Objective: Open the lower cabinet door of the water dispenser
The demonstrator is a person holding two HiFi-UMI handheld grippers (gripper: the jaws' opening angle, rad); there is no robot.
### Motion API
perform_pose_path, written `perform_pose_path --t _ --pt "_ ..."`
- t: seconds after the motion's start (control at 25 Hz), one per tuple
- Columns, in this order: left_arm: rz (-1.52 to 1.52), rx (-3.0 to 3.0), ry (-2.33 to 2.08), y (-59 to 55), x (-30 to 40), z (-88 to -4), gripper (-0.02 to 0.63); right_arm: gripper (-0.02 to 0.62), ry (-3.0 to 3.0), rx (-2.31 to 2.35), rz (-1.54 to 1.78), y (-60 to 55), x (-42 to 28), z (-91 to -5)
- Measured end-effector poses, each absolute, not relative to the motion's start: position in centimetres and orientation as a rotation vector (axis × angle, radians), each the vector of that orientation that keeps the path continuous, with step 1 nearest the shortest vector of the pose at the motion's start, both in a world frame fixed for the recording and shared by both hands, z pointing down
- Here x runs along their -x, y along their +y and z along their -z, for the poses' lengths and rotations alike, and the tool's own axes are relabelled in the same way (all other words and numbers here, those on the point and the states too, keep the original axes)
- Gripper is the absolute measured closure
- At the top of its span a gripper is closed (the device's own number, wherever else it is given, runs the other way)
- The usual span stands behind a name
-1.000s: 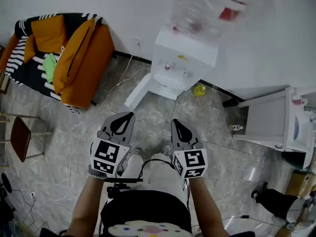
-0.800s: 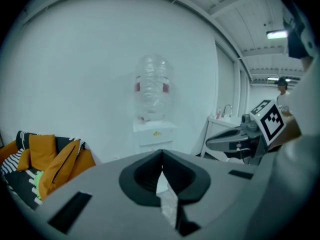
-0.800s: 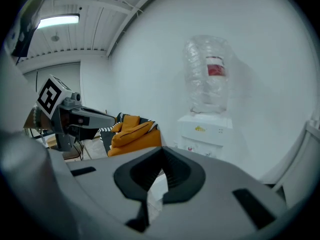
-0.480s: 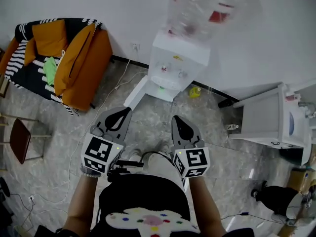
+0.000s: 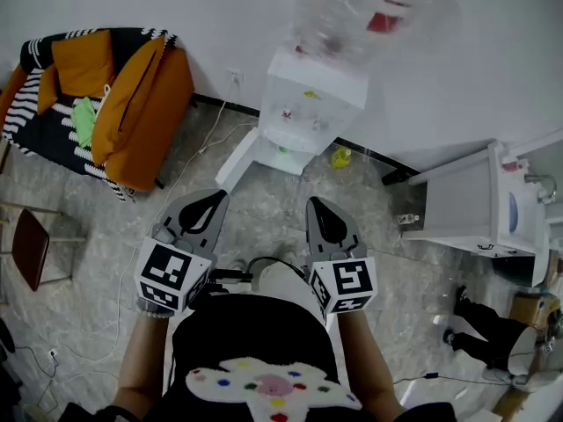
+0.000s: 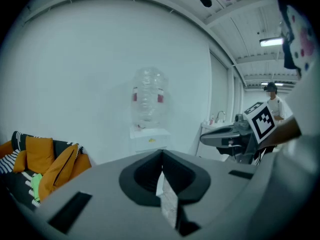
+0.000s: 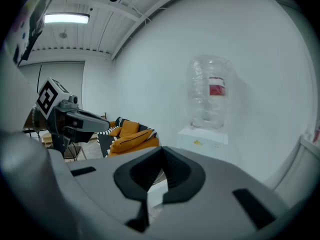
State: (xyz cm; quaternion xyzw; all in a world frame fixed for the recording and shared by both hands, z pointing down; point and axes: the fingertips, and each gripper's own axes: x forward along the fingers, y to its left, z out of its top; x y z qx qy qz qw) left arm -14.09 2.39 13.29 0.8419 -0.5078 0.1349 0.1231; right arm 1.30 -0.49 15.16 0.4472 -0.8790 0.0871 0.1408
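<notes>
The white water dispenser [image 5: 312, 104] stands against the wall with a clear bottle [image 5: 369, 11] on top. Its lower cabinet door [image 5: 239, 161] stands swung out to the left over the floor. My left gripper [image 5: 218, 198] and right gripper [image 5: 314, 203] are held side by side in front of my body, well short of the dispenser, both shut and with nothing in them. The left gripper view shows its own gripper [image 6: 161, 156], with the dispenser [image 6: 149, 134] far ahead. From the right gripper view, the right gripper [image 7: 161, 154] also points at the dispenser [image 7: 202, 136].
An orange and striped armchair [image 5: 106, 95] sits at the left, with a brown stool [image 5: 31, 244] nearer. A white cabinet [image 5: 475, 205] stands at the right. A small yellow thing [image 5: 341, 156] lies by the dispenser. Cables trail over the floor. A person [image 6: 272, 96] stands far off.
Both grippers have risen together and come closer to the head camera, still shut. The dispenser and its swung-out door stand as before.
</notes>
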Motion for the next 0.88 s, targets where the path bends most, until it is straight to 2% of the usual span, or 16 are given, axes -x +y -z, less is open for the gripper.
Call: perform_pose_path --t 0.88 --pt "-0.364 -2.439 -1.455 3.6 13.9 -14.5 0.592 0.592 -2.525 -1.257 -0.234 1.0 -0.5 -15.3"
